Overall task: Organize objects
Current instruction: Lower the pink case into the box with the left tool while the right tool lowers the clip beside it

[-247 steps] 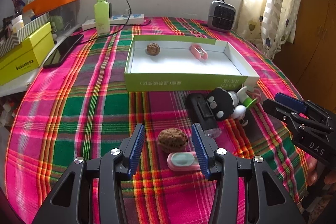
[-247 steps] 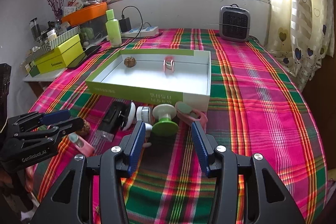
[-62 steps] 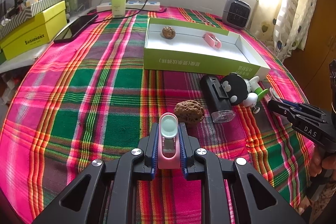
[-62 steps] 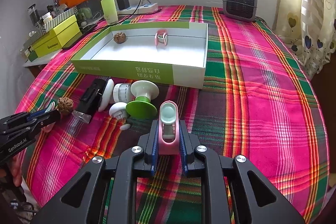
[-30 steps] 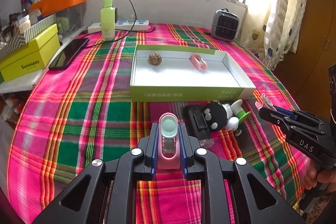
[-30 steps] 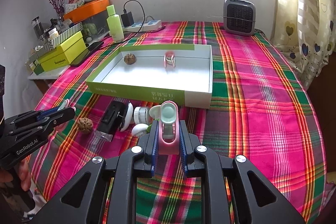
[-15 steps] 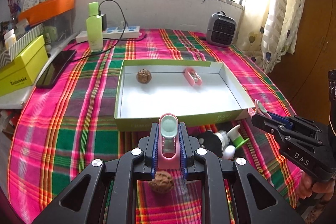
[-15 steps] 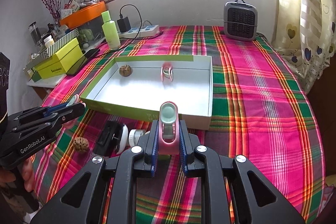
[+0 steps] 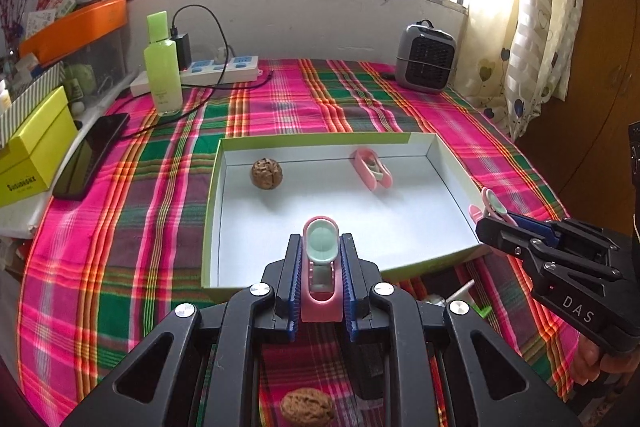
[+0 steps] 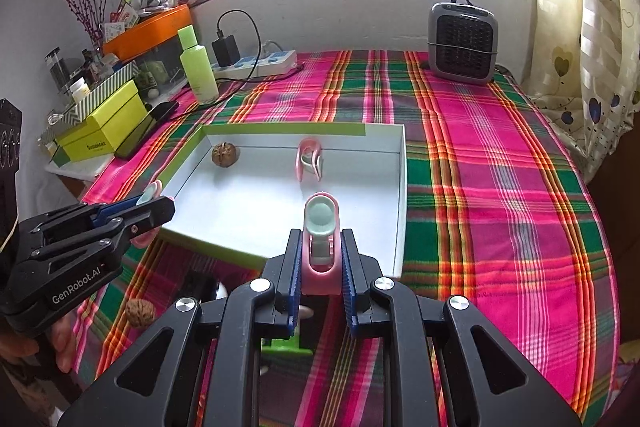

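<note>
My left gripper (image 9: 320, 267) is shut on a pink clip with a mint pad (image 9: 321, 259) and holds it over the near edge of the white tray with green walls (image 9: 212, 187). My right gripper (image 10: 320, 263) is shut on a matching pink clip (image 10: 321, 247) above the tray's (image 10: 400, 211) near right corner. Each gripper shows in the other's view: the right one (image 9: 496, 215) and the left one (image 10: 156, 199). Inside the tray lie a walnut (image 9: 267, 173) and a third pink clip (image 9: 371, 169). A second walnut (image 9: 307, 407) lies on the plaid cloth below the left gripper.
A green bottle (image 9: 162, 67), power strip (image 9: 218, 67) and cable stand at the back. A grey heater (image 9: 426, 59) is at back right. A phone (image 9: 92, 157) and yellow box (image 9: 32, 151) lie left. A green and white toy (image 10: 286, 345) and a black object (image 9: 370, 367) lie before the tray.
Both grippers, each holding its pink clip, have moved forward to the tray's near edge. The toys and loose walnut have slid under the grippers, out of clear view.
</note>
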`<state>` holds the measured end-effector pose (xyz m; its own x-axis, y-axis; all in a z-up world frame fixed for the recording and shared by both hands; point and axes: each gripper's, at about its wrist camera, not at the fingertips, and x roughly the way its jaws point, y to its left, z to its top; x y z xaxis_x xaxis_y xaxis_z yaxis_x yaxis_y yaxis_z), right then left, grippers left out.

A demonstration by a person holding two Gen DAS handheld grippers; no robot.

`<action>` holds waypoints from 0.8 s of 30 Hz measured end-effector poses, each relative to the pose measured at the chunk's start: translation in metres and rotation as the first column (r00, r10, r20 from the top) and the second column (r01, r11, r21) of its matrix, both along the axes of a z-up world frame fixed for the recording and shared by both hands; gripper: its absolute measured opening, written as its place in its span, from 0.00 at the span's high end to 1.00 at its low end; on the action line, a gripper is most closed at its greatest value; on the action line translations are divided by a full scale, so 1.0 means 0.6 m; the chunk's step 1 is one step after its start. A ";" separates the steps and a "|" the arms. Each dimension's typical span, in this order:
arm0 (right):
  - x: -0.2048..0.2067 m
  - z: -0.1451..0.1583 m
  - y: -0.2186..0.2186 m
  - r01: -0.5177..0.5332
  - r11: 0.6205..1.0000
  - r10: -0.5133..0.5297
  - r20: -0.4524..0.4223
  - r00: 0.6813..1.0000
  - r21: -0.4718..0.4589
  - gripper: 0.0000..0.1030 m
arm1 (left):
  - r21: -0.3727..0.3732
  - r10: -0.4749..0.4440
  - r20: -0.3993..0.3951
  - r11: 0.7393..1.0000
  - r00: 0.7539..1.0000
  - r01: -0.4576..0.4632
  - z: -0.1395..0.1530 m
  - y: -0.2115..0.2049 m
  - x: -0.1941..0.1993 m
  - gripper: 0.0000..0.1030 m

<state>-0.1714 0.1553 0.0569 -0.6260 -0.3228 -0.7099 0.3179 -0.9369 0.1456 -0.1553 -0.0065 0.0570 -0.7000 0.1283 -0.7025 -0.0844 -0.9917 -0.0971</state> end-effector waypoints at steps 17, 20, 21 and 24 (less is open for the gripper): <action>-0.075 -0.018 -0.015 0.011 1.000 -0.012 0.050 0.999 0.016 0.82 | 0.028 0.002 0.038 1.000 0.999 -0.003 -0.017 -0.013 -0.086 0.84; -0.089 -0.022 -0.019 0.015 1.000 -0.016 0.056 0.998 0.026 0.82 | 0.031 0.000 0.040 1.000 0.999 -0.001 -0.020 -0.012 -0.100 0.84; -0.094 -0.023 -0.020 0.017 0.999 -0.019 0.056 0.998 0.027 0.82 | 0.030 0.001 0.037 1.000 0.999 -0.003 -0.020 -0.011 -0.105 0.84; -0.108 -0.025 -0.022 0.020 0.999 -0.022 0.060 0.998 0.030 0.82 | 0.030 -0.002 0.050 1.000 0.999 0.001 -0.025 -0.007 -0.122 0.84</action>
